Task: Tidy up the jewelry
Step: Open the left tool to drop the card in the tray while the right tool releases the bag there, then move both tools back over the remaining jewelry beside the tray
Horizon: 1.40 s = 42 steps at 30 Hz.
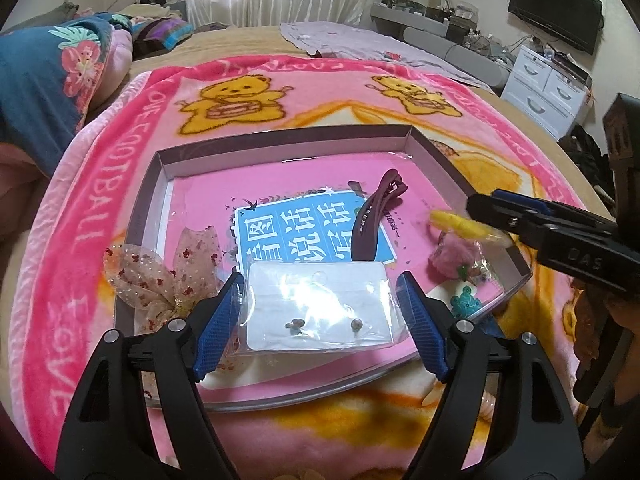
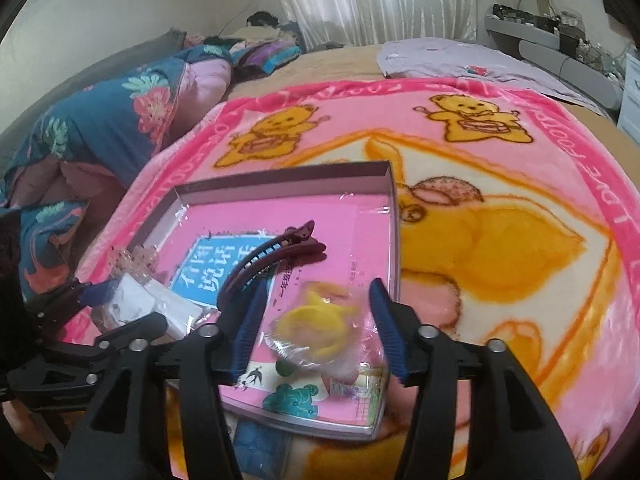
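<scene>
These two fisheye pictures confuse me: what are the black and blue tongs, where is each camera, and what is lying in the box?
A person holds one pair of tongs in each hand; a camera on each looks along its fingers. The left tongs stand open around a bagged earring card. The right tongs stand open around a bagged yellow item. Both bags look released, lying in a shallow box on a pink blanket, along with a maroon hair clip and a sheer bow.

Shallow box on the bed's pink blanket, holding a maroon hair clip, bagged earring card, bagged yellow piece, sheer bow
</scene>
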Each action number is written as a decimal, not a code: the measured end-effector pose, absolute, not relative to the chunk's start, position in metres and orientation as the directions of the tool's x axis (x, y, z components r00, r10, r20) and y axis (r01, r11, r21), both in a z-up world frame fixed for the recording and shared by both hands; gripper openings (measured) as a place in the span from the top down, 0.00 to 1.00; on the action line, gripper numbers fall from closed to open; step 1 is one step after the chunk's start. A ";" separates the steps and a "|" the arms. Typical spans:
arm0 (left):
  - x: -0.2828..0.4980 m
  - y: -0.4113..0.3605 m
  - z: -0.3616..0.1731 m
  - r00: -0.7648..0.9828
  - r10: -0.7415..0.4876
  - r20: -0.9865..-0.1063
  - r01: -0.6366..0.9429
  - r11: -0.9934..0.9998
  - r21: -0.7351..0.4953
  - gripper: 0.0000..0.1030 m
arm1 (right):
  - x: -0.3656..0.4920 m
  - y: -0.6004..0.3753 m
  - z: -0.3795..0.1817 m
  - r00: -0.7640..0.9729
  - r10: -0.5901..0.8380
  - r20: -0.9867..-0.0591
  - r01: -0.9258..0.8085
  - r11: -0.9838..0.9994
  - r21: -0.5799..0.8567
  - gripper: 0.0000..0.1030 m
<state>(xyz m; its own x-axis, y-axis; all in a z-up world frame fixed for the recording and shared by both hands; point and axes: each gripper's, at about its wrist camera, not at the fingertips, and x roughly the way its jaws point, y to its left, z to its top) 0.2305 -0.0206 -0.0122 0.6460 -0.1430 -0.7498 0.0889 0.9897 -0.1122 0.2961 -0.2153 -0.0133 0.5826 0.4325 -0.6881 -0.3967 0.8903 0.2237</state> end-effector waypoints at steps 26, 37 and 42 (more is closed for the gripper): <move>0.185 -0.004 0.062 0.763 -0.129 -0.633 0.055 0.989 -0.135 0.09 | 0.205 -0.265 0.075 0.740 0.481 -0.469 -0.410 0.876 0.252 0.10; 0.149 0.011 0.082 0.797 -0.119 -0.592 0.022 0.985 -0.168 0.09 | 0.173 -0.274 0.092 0.754 0.493 -0.434 -0.424 0.870 0.253 0.10; 0.132 0.015 0.091 0.815 -0.114 -0.568 0.010 0.983 -0.183 0.09 | 0.161 -0.273 0.098 0.757 0.497 -0.423 -0.436 0.867 0.240 0.10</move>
<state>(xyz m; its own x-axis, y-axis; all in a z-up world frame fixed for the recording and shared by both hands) 0.1324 0.0153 0.0907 0.8152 -0.1138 -0.5678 0.0100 0.9831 -0.1826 0.1613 -0.2735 0.0977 0.7575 0.4975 -0.4228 -0.4357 0.8675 0.2401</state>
